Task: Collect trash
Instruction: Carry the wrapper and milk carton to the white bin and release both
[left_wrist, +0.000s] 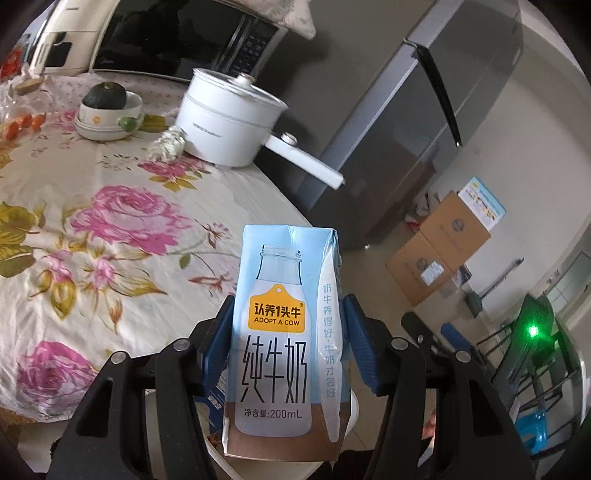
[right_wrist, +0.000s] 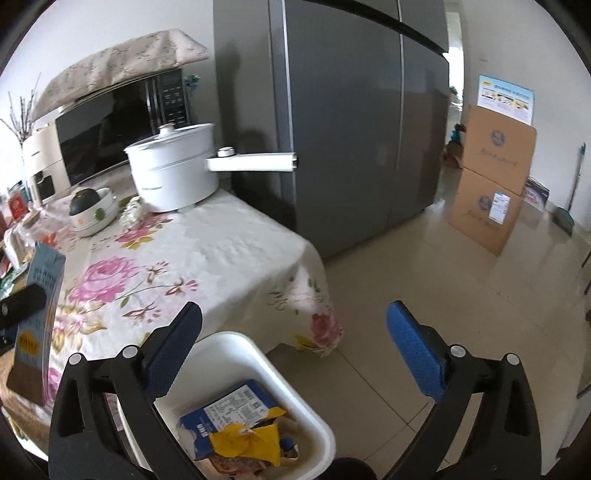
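One milk carton (left_wrist: 286, 325) pinched in your left tool (left_wrist: 288, 354); right tool (right_wrist: 295, 354) spread, empty. Next: drop carton into bin (right_wrist: 314, 417) at 6 o'clock.

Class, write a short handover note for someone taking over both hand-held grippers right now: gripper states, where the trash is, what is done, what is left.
Left hand-held gripper: shut on the milk carton, held upright above the table's edge.
Right hand-held gripper: open, empty, above the white bin.
Done: a blue packet and a yellow wrapper lie in the bin.
Left: drop the carton into the bin; a crumpled tissue beside the white pot is probably next.
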